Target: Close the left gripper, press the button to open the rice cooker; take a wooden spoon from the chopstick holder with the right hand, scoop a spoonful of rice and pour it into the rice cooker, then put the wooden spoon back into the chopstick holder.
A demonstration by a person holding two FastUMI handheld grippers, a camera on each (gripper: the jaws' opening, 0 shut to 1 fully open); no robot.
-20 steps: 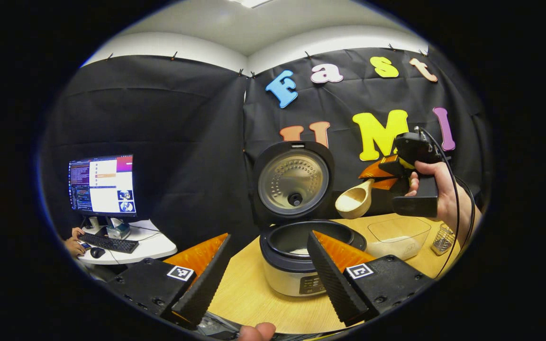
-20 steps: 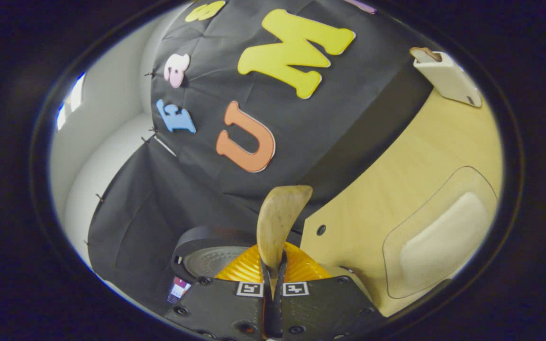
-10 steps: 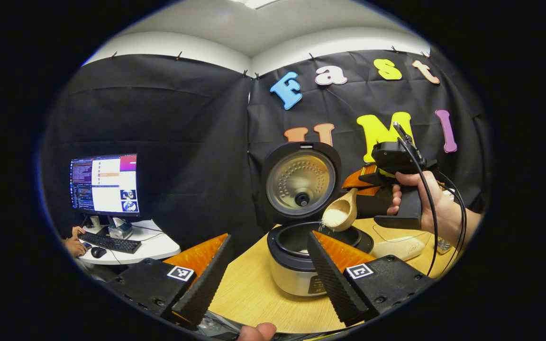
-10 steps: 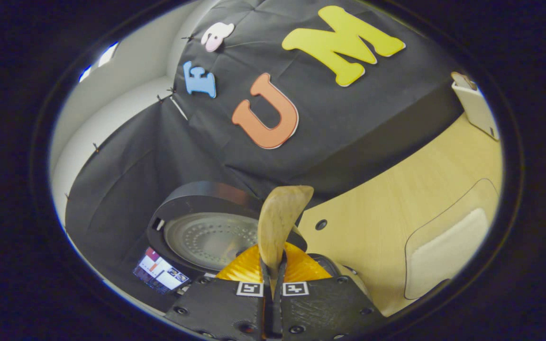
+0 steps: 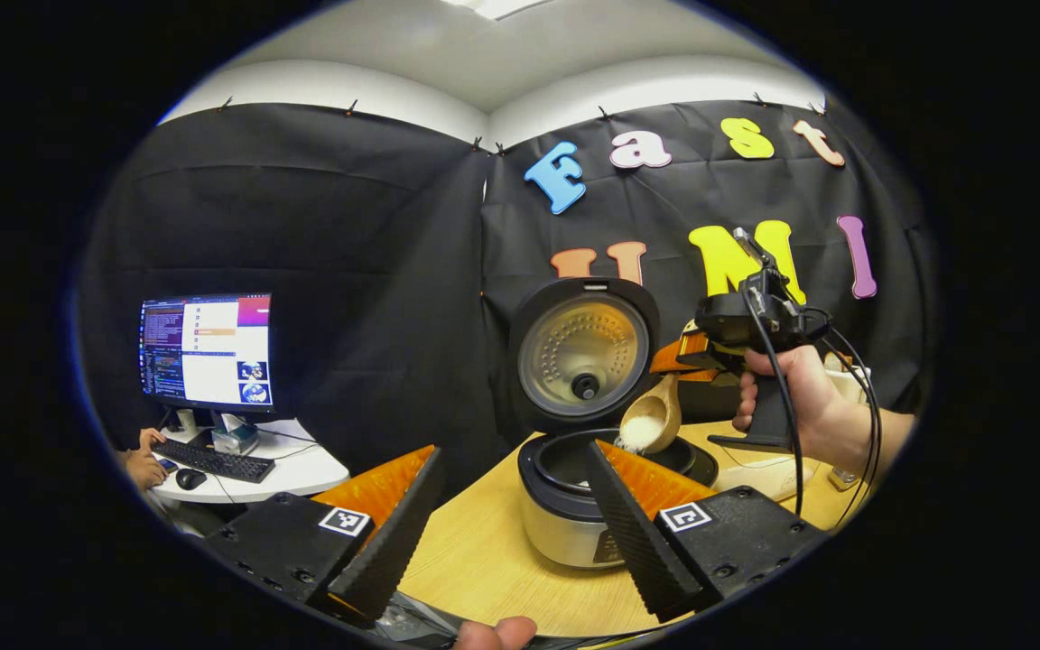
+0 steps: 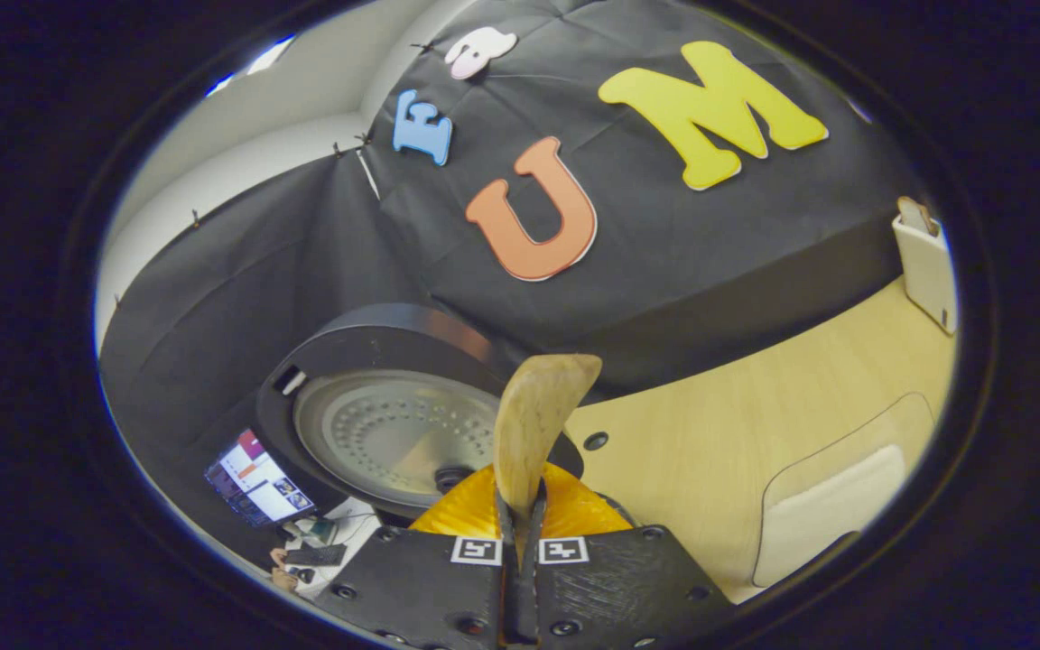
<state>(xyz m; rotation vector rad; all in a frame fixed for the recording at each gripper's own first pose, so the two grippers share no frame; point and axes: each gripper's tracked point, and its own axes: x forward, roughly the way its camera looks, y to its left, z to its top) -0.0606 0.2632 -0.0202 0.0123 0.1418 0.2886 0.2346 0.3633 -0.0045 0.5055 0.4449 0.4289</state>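
Note:
The rice cooker (image 5: pixel 565 528) stands on the wooden table with its lid (image 5: pixel 583 361) raised. My right gripper (image 5: pixel 684 355), held by a hand, is shut on the handle of a wooden spoon (image 5: pixel 652 422). The spoon tilts bowl-down over the pot's right rim, and white rice lies at its lower lip. In the right gripper view, the spoon (image 6: pixel 538 420) stands edge-on between the shut fingers of the right gripper (image 6: pixel 520 510), with the lid (image 6: pixel 394 438) to its left. My left gripper (image 5: pixel 514 448) is open and holds nothing, in front of the cooker.
A clear container of rice (image 6: pixel 831 506) sits on the table (image 6: pixel 737 424) right of the cooker. A white box (image 6: pixel 926 271) stands at the table's far edge. Far left, a lit monitor (image 5: pixel 206 350) and a keyboard (image 5: pixel 208 462) sit on a white desk beside a person's hand.
The right gripper has carried the spoon left and down from above the rice container to the pot's rim and tipped it. The left gripper has stayed open.

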